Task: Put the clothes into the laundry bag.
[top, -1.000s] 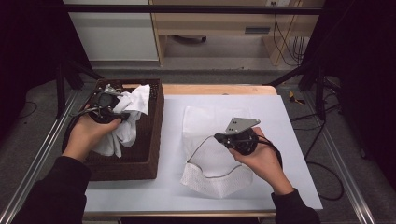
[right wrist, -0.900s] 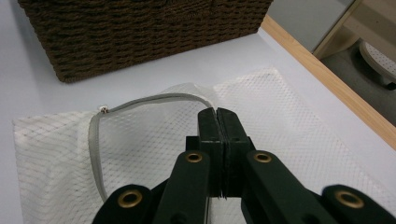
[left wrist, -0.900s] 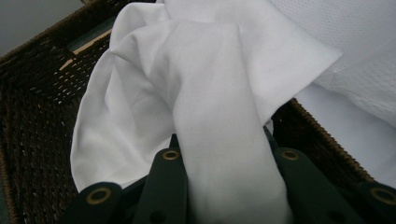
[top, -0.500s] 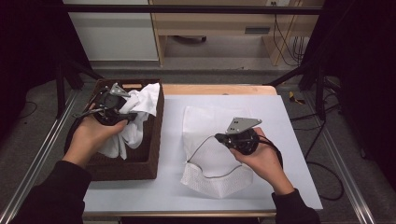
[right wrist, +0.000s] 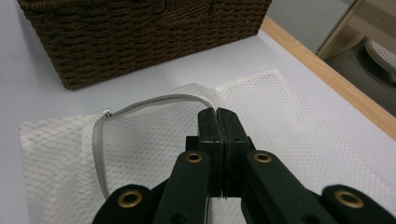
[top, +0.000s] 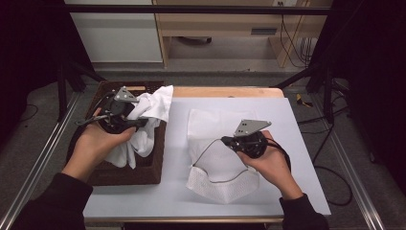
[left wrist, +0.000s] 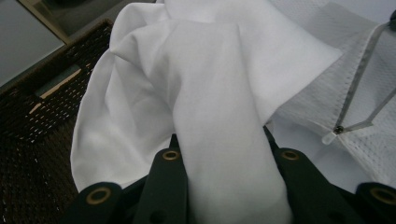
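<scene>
The landmark is the brown wicker basket [top: 143,170], which stands on the left part of the white table [top: 306,143].

Left gripper [top: 143,120]: held in the left hand [top: 98,143] above the basket's interior. Its jaws are clamped on a bunched fold of the white cloth [top: 153,103]. In the left gripper view the cloth [left wrist: 219,121] fills the gap between both jaws and rises ahead of them. One part of the cloth drapes over the basket's right wall toward the table; the rest hangs down inside the basket beneath the hand.

Right gripper [top: 225,140]: held in the right hand [top: 268,160] to the right of the basket, well apart from it. Its jaws are pressed fully together. In the right gripper view the gripper [right wrist: 218,114] has its tips at the upper layer of the white mesh bag [right wrist: 299,140], just beside the grey zipper edge [right wrist: 154,100]. Whether a fold of mesh is pinched between the tips cannot be told.

Mesh bag [top: 215,177]: lies flat on the table to the right of the basket, near it but not touching it. Its grey zipper edge [top: 203,151] curves open on the side facing the basket. In the left gripper view the mesh bag [left wrist: 373,116] lies just beyond the held cloth, on the far side from the basket [left wrist: 32,140].
</scene>
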`<state>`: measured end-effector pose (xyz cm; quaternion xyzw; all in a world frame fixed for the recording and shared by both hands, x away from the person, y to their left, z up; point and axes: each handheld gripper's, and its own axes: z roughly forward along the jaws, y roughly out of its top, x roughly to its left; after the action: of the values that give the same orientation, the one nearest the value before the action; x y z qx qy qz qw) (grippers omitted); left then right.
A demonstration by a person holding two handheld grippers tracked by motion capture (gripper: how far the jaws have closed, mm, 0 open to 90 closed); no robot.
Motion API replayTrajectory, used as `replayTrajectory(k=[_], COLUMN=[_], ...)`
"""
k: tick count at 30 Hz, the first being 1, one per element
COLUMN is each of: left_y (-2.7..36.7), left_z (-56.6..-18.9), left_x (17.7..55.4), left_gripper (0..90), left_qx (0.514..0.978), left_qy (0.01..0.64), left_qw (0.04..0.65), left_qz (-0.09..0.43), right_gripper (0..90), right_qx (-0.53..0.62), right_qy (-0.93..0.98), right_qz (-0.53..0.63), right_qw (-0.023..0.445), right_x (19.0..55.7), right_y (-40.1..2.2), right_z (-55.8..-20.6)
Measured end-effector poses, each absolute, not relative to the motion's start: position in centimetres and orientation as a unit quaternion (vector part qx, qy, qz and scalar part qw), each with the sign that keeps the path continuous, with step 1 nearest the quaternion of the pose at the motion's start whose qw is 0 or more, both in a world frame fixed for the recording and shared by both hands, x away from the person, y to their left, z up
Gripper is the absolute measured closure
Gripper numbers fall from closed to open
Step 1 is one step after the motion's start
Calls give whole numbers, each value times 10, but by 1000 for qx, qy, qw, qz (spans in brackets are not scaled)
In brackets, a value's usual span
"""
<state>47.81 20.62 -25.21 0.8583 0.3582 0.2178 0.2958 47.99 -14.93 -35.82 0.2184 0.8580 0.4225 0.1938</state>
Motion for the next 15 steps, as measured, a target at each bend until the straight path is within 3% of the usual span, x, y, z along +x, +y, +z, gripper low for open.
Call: replayTrajectory(k=[15], left_y=[175], left_z=[-253], left_x=[464], left_gripper=[740], left_qx=[874], left_qy=[325], left_qw=[301], left_qz=[200], right_gripper=[899], right_qx=[224], right_qy=[854], right_qz=[433], right_qw=[179], right_x=[482], right_y=[-154], right_z=[-359])
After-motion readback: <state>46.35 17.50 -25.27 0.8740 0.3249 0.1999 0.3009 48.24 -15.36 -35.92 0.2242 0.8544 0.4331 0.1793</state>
